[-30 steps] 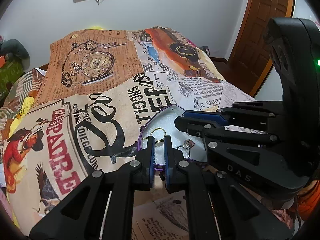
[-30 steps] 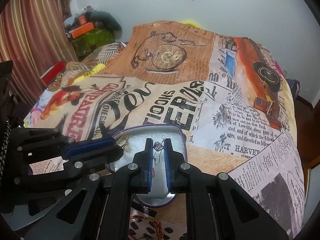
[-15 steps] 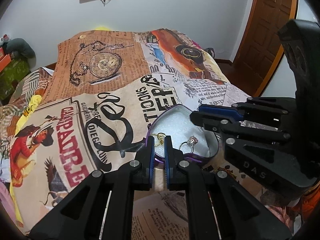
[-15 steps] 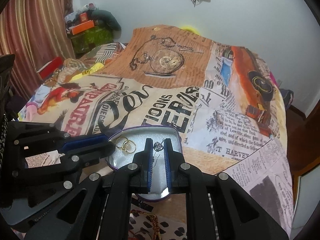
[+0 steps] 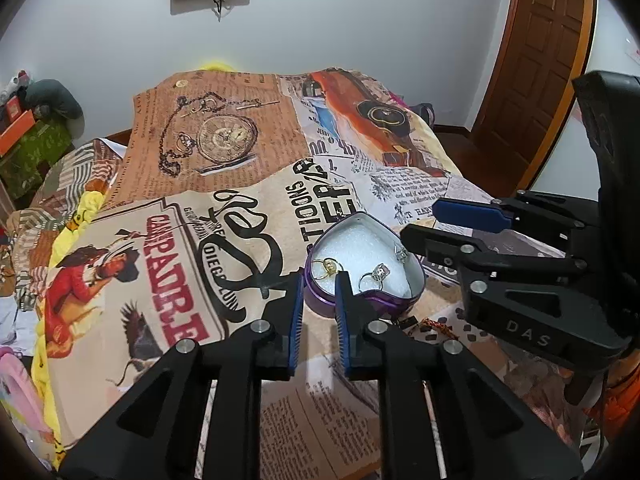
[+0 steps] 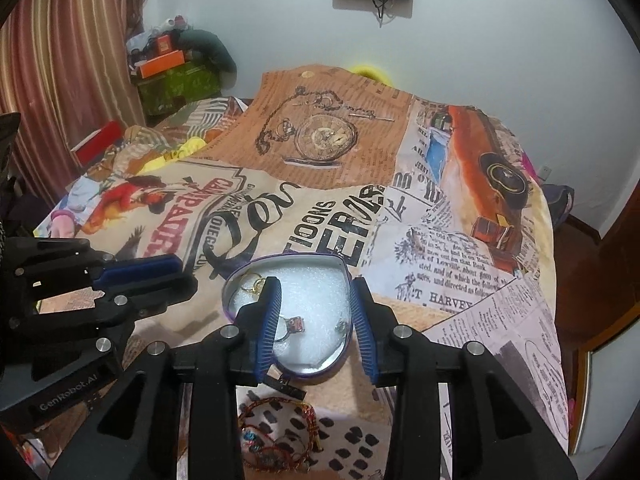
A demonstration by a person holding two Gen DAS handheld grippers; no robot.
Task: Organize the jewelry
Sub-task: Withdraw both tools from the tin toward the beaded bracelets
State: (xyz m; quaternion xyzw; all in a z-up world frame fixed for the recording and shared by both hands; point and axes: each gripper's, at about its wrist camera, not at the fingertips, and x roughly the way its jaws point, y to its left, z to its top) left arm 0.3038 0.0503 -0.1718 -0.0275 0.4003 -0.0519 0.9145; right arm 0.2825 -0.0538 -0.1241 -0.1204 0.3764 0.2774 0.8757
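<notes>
A purple heart-shaped tin (image 5: 320, 300) (image 6: 288, 370) with white foam lies on the printed bedspread. Inside are gold rings (image 5: 327, 267) (image 6: 253, 283), a silver ring with a stone (image 5: 376, 274) (image 6: 294, 325) and a small silver piece (image 5: 401, 255) (image 6: 342, 326). My left gripper (image 5: 318, 286) is slightly open and empty, just in front of the tin's near edge. My right gripper (image 6: 316, 292) is open wide and empty, its fingers straddling the tin from above.
Braided red and gold bracelets (image 6: 276, 436) lie on a spotted cloth just in front of the tin, also seen in the left wrist view (image 5: 436, 326). The bed's right edge drops to the floor by a wooden door (image 5: 532, 64). Clutter and a curtain (image 6: 60, 80) are at left.
My right gripper has opened wide and let the small silver piece drop into the tin. My left gripper has opened a little. Both have pulled back and up from the tin.
</notes>
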